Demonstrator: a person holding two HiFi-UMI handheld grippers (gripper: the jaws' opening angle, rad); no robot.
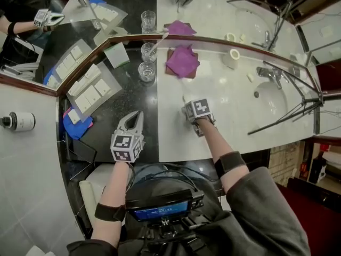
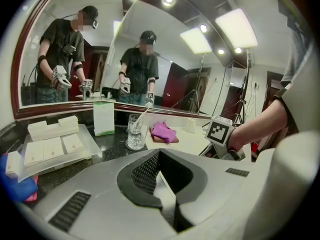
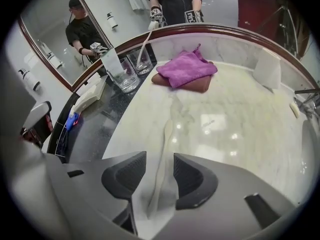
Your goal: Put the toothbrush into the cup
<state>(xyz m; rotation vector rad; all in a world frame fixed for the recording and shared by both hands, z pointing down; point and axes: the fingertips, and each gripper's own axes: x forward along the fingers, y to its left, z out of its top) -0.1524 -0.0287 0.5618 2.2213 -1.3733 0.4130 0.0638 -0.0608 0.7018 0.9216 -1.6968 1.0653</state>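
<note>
Overhead, the head view shows the left gripper (image 1: 137,116) over the dark counter (image 1: 122,97). The right gripper (image 1: 191,113) is tipped steeply down at the white marble counter (image 1: 234,111). Two glass cups stand by the mirror (image 1: 106,15), and the far cup (image 1: 149,51) already holds a second brush (image 1: 159,40).

The left gripper view shows its jaws pressed together with nothing between them.

The right gripper view shows its jaws spread apart, with the toothbrush (image 3: 167,141) lying flat on the marble between them, untouched by either pad. Its long axis runs straight away from the gripper. The far end points toward the purple cloth (image 3: 187,66) and lies well short of the near cup (image 3: 125,76). Which end bears the bristles cannot be told.
</note>
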